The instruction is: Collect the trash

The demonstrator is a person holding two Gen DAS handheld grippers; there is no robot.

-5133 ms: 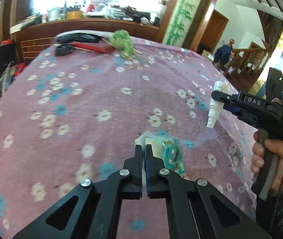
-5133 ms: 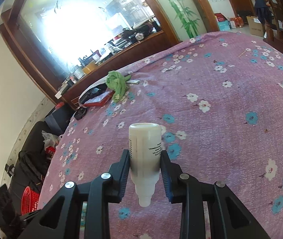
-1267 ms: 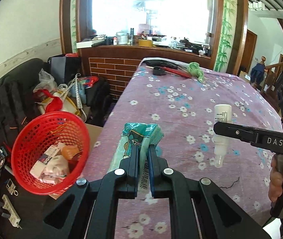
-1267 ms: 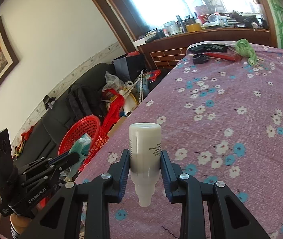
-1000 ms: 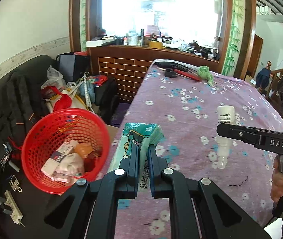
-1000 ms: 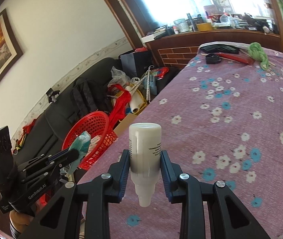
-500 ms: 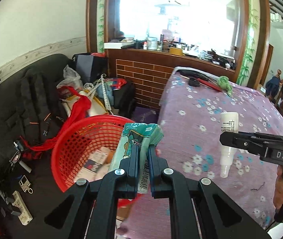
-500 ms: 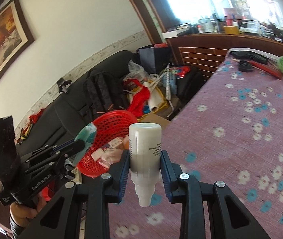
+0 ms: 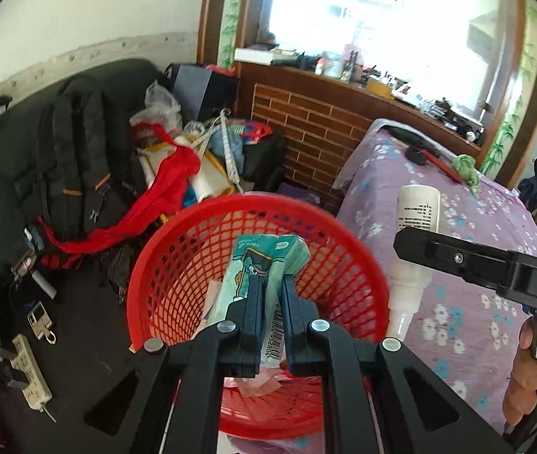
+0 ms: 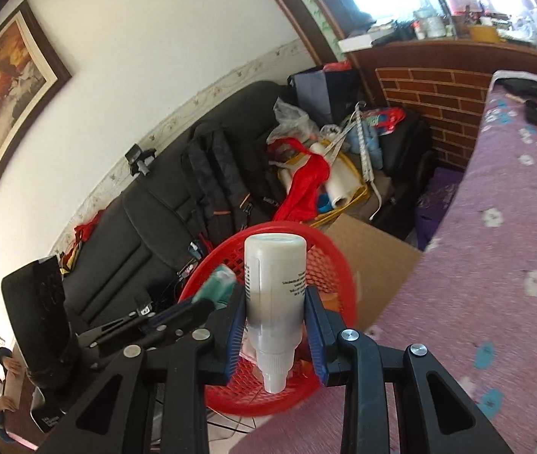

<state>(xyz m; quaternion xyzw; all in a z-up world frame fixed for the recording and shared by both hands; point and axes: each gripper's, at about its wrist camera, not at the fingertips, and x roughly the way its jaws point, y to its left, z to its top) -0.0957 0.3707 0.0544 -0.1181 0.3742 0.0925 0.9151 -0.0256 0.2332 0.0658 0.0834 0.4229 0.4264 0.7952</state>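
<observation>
Red mesh basket (image 9: 177,265), centre frame, part-filled; left gripper (image 9: 270,295) clamped tissue pack (image 9: 264,261), right gripper (image 10: 275,321) clamped white bottle (image 10: 274,283), neither dropped.

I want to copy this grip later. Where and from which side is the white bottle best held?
Grip the white bottle across its straight cylindrical body, jaws closing from either side, as the right gripper does now. The walls are parallel there; the narrow nozzle end, pointing down, tapers and would slip.

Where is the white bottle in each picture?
Left wrist view: white bottle at right, upside down, beside the red basket.
Right wrist view: white bottle at centre, in front of the basket.
Shared landmark: the basket.
</observation>
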